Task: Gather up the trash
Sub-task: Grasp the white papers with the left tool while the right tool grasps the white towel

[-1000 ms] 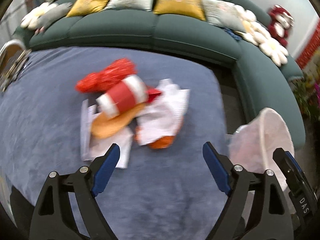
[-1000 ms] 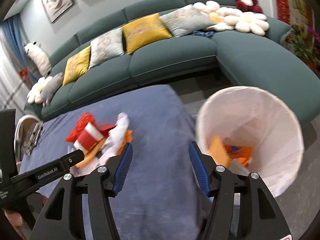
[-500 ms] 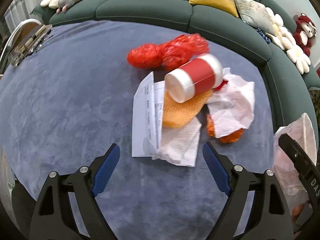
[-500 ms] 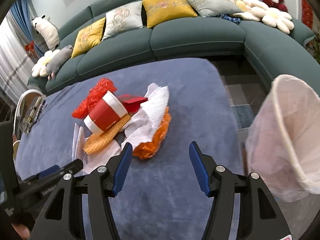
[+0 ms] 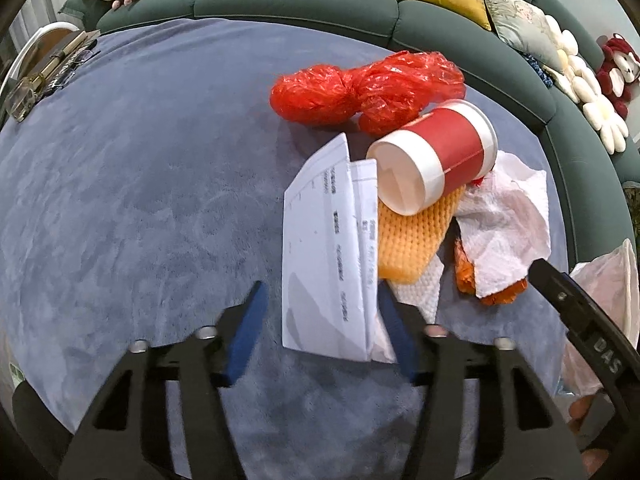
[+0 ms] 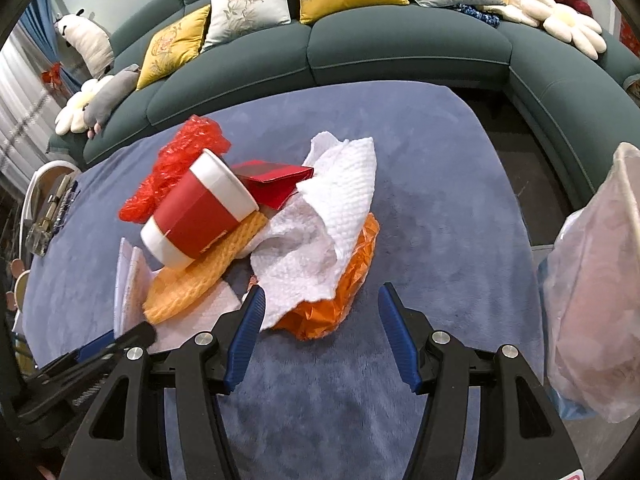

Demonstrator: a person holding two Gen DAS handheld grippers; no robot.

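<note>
Trash lies in one heap on the blue worktop [image 5: 120, 200]. Nearest, the left gripper [image 5: 322, 332] has its fingers spread on both sides of the folded white paper [image 5: 328, 256]. The right gripper [image 6: 322, 334] is also spread, at the orange plastic bag [image 6: 340, 300] under the white paper towel [image 6: 328, 232]. Farther, the red paper cup [image 5: 436, 156] lies on the yellow sponge cloth [image 5: 408, 240], then the red plastic bag [image 5: 360, 88]. The lined bin [image 6: 592, 292] stands at the right.
</note>
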